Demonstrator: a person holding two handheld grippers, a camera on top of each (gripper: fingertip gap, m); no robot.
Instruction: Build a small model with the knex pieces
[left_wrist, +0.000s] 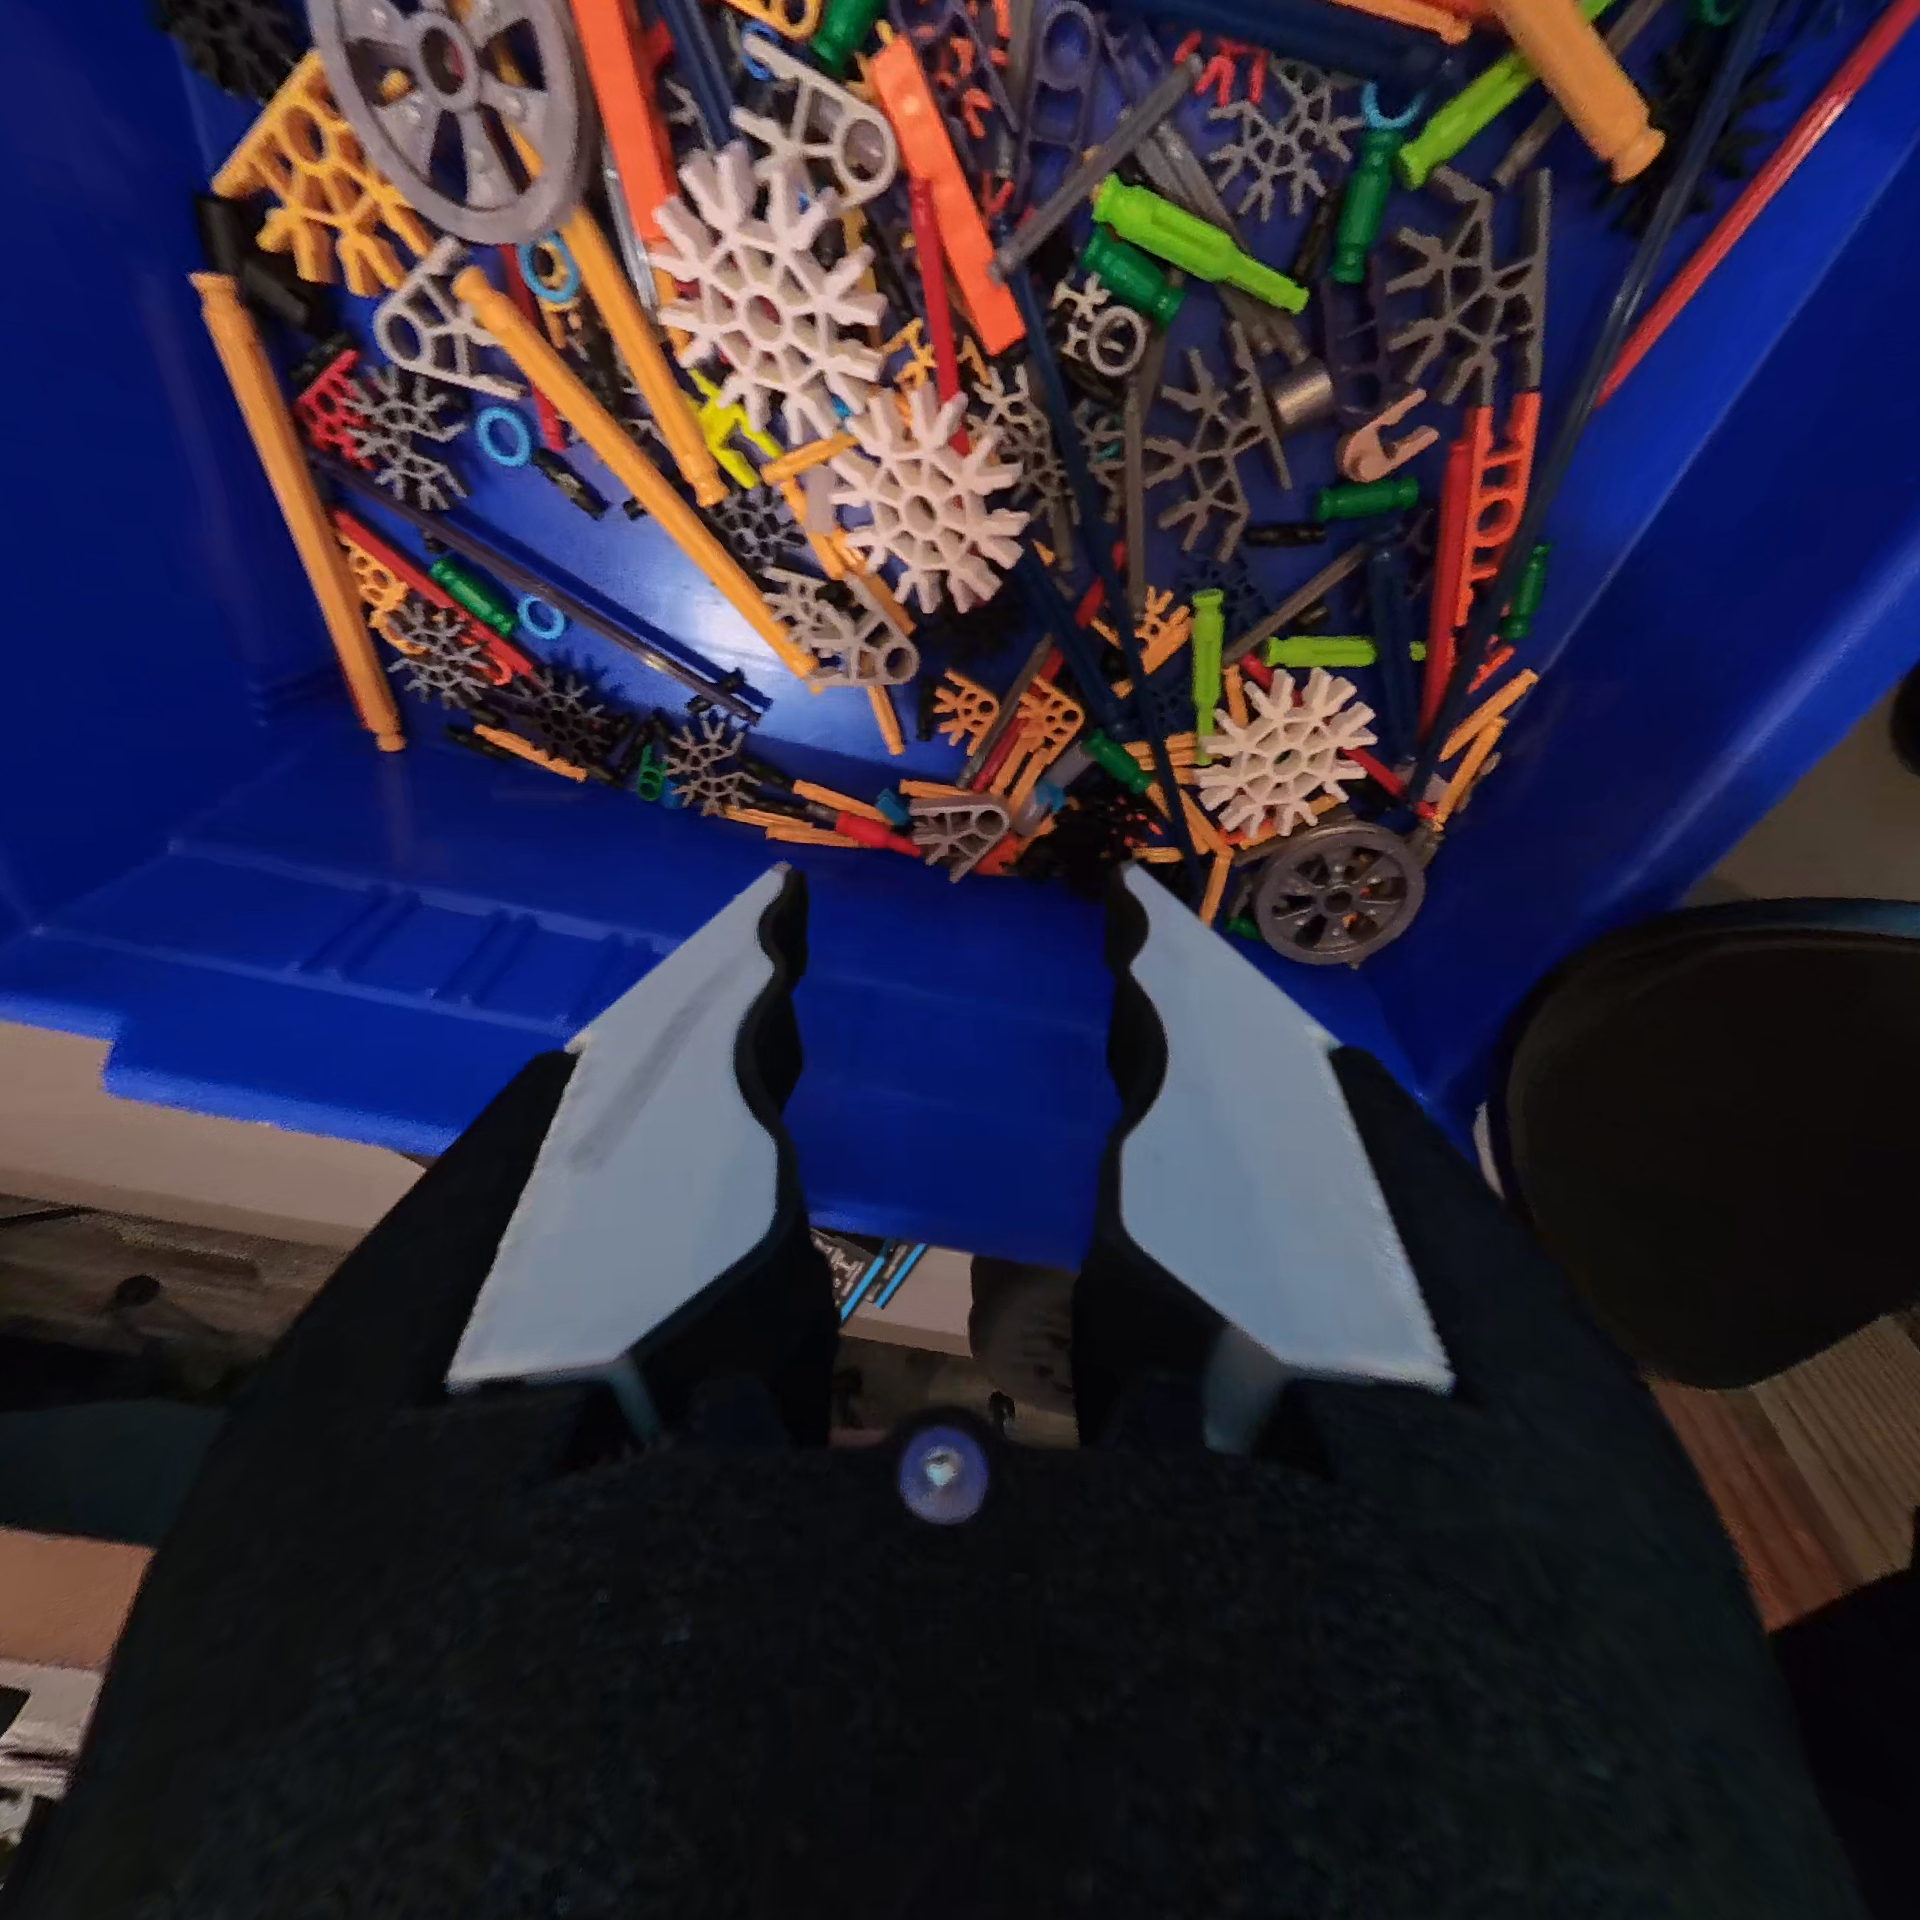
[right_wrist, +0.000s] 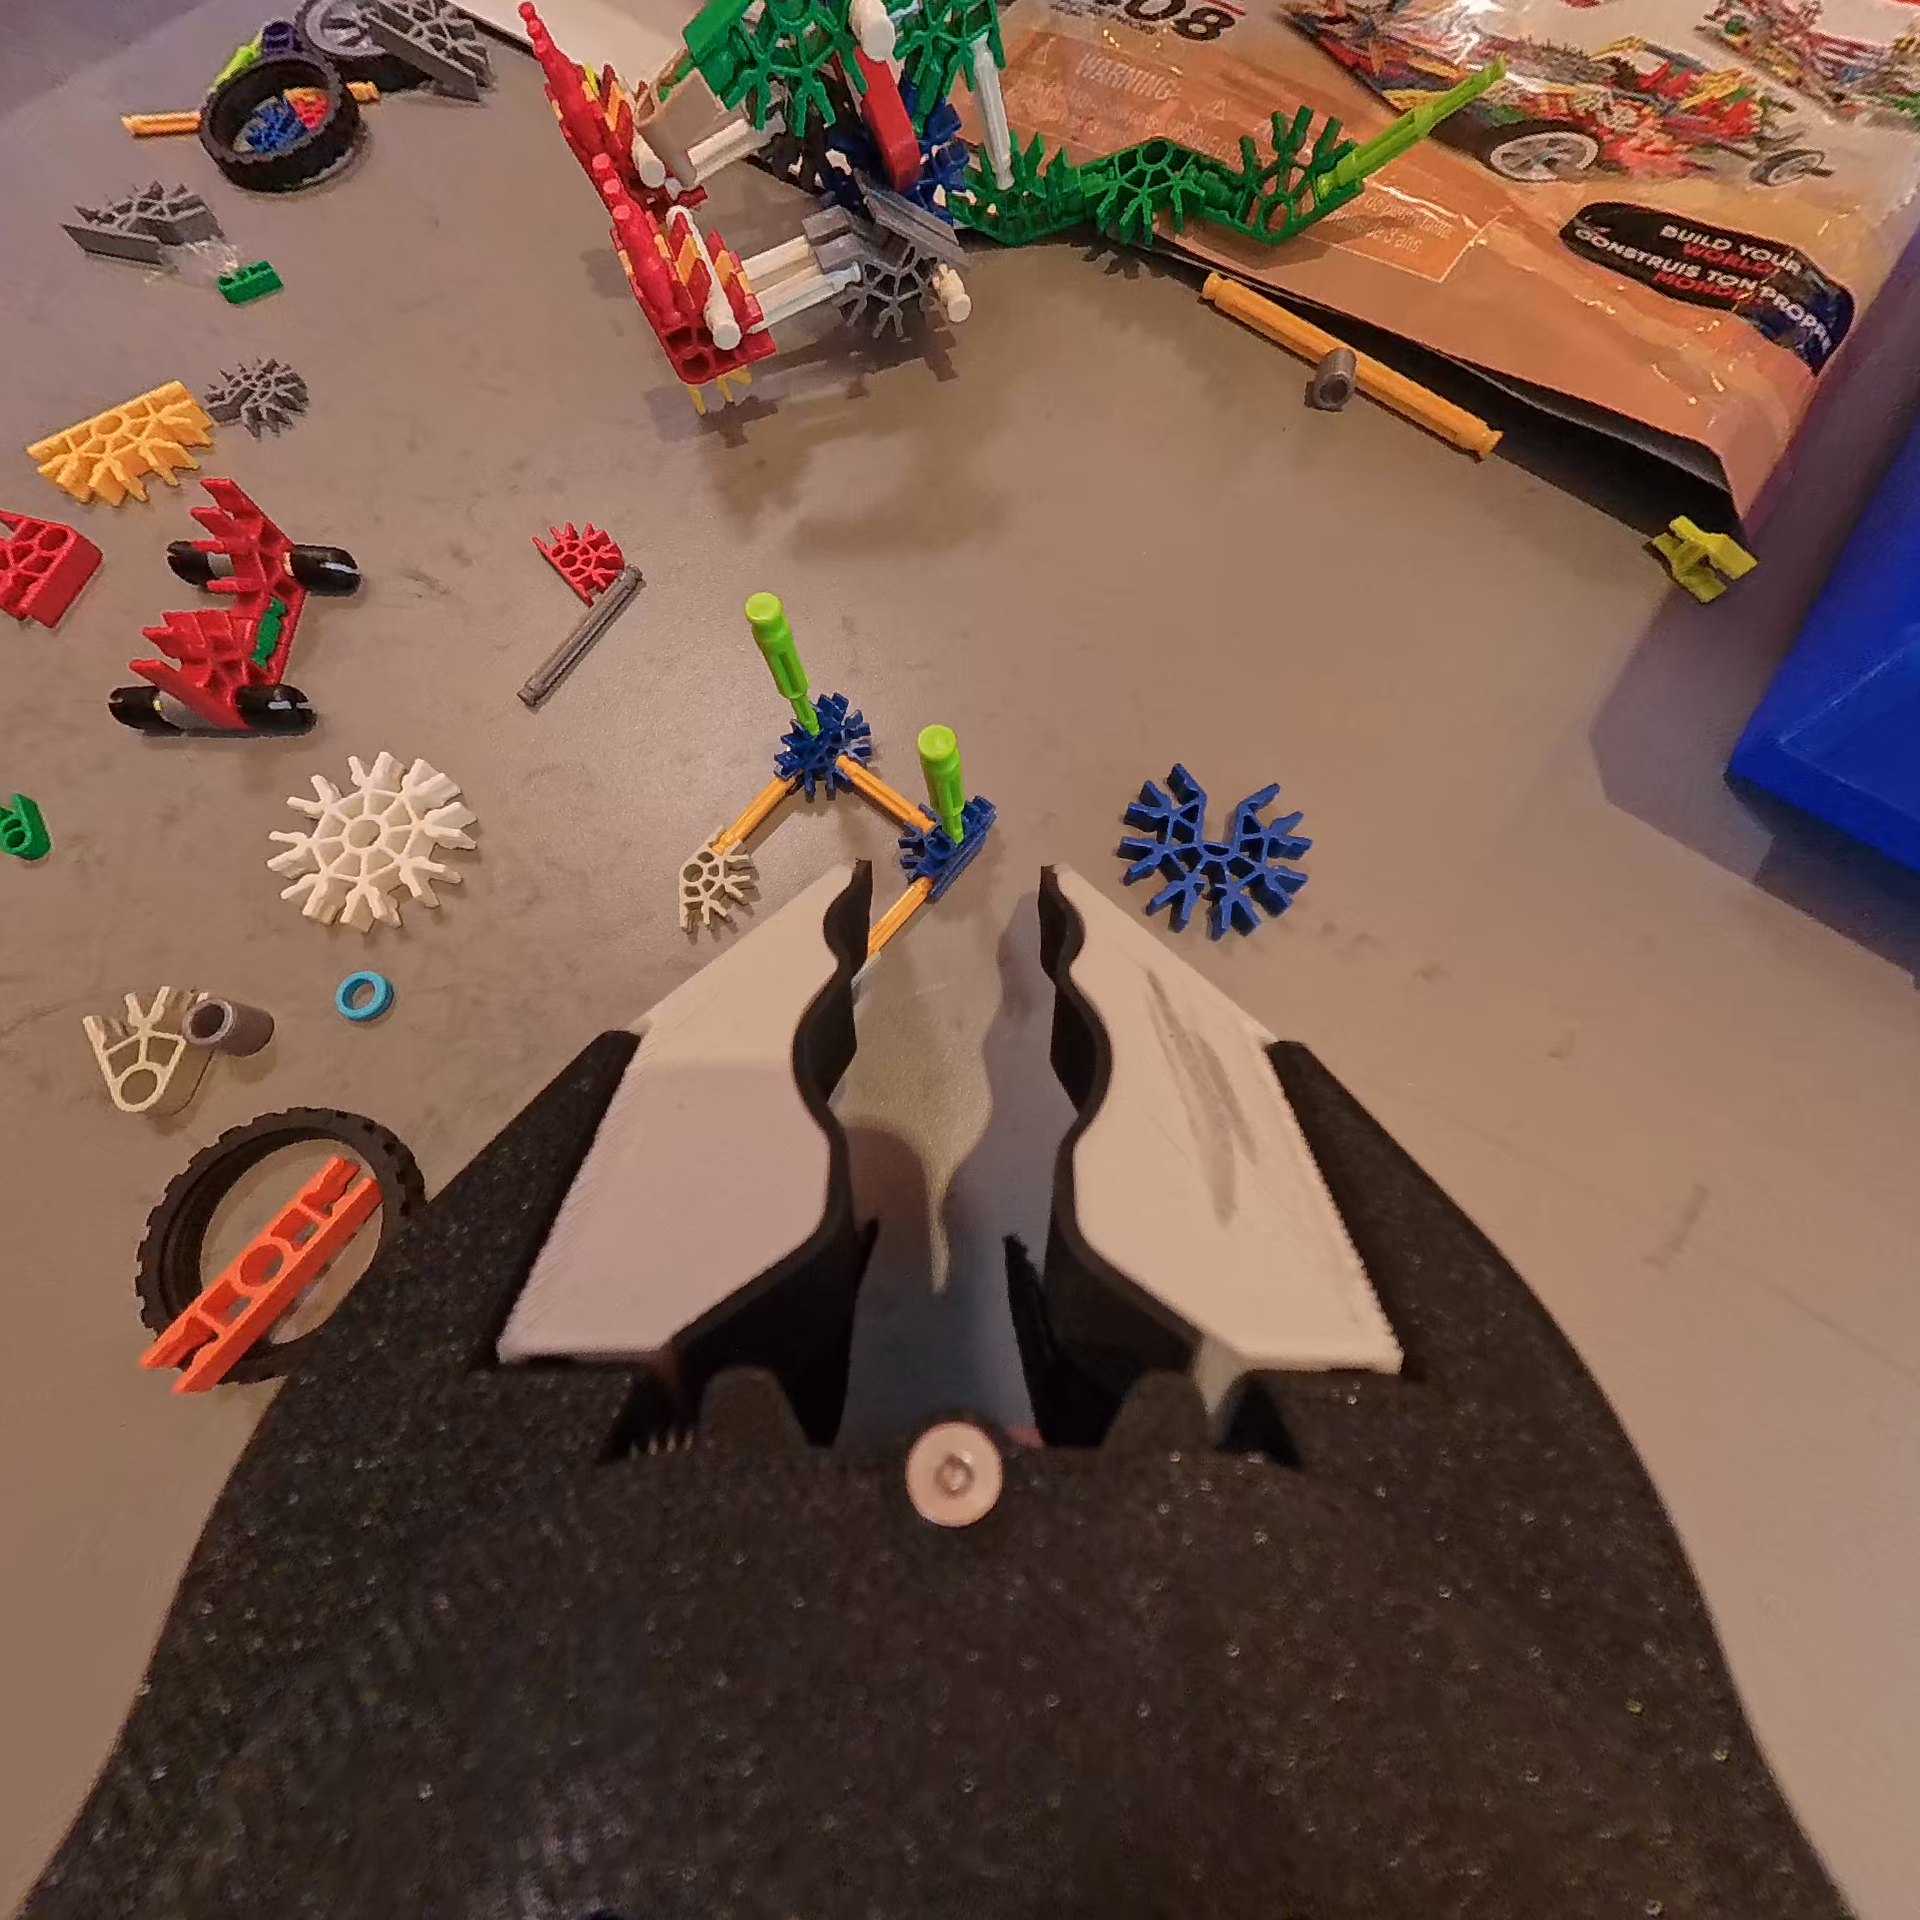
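Note:
My left gripper (left_wrist: 954, 883) is open and empty, held over the near wall of a blue bin (left_wrist: 935, 997) full of loose construction-toy rods, snowflake connectors and wheels. A grey wheel (left_wrist: 1340, 891) and a white snowflake connector (left_wrist: 1286, 750) lie nearest its right finger. My right gripper (right_wrist: 954, 883) is open and empty above a grey table (right_wrist: 1351, 727). Just ahead of its left finger stands a small assembly (right_wrist: 883, 800) of blue connectors, yellow rods and two upright green rods. A loose blue connector (right_wrist: 1214, 850) lies right of the right finger.
In the right wrist view, a larger red, green and white model (right_wrist: 790, 187) stands at the back, a printed bag (right_wrist: 1507, 208) at the back right, the blue bin's corner (right_wrist: 1839, 727) at the right. A white snowflake (right_wrist: 369, 840), red pieces (right_wrist: 229, 623) and a black tyre (right_wrist: 275, 1242) lie left. Left tips to right tips: about 60 cm.

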